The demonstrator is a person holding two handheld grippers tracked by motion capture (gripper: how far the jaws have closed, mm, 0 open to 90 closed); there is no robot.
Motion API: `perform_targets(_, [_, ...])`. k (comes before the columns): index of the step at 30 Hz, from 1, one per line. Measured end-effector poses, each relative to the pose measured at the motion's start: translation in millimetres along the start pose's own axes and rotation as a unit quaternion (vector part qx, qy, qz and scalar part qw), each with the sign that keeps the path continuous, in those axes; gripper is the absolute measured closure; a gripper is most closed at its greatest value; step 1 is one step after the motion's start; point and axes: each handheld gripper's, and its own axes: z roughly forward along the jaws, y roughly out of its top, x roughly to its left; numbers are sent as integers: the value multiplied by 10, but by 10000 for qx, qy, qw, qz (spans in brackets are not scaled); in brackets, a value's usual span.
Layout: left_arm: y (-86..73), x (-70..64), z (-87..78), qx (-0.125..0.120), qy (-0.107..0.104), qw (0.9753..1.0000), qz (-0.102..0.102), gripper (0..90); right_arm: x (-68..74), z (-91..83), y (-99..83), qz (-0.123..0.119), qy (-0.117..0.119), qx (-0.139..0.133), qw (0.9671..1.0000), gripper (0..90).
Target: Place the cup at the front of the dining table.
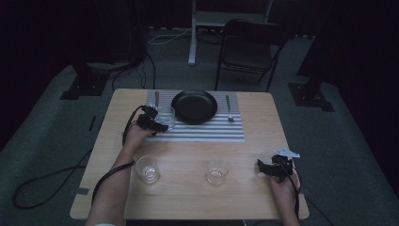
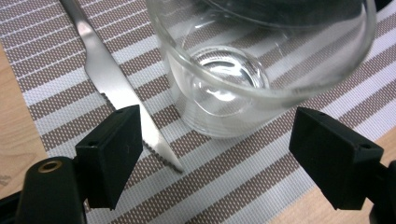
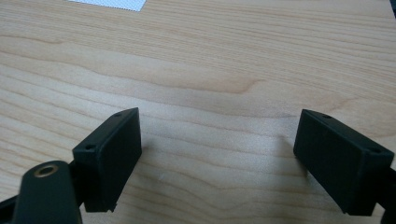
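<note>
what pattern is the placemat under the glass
Brown and white woven stripes on the placemat, clearest in the left gripper view.

Left gripper (image 2: 215, 154): two black rectangular jaw blocks, small screw holes near their top edges; rounded black mount with a brass-ringed hole beside the left block. Right gripper (image 3: 217, 154): same build. Black cable (image 1: 51, 181) trails from each. Forearms bare; pale sleeve edge (image 1: 109, 223) at left elbow.

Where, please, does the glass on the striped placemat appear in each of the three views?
High view: the glass stands on the placemat, left of the black plate, at the left hand-held gripper.
Left gripper view: upper centre, beyond the open jaws, beside the knife.
Right gripper view: bare table, no glass.
Shared landmark: the placemat.
</note>
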Motion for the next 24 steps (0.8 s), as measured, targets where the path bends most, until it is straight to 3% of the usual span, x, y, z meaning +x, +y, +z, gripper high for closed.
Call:
perform_targets(5, [-52,1,-21,-25,-49,10000,-53,180,0,0,0,0,0,1,10000,146])
perform_targets(22, [-315,20,-157,-183,108,9996,-161,181,0,0,0,1,0,1,10000,146])
perform_targets(24, [-338,31,-187,-255,39,9993,-254,181,0,0,0,1,0,1,10000,146])
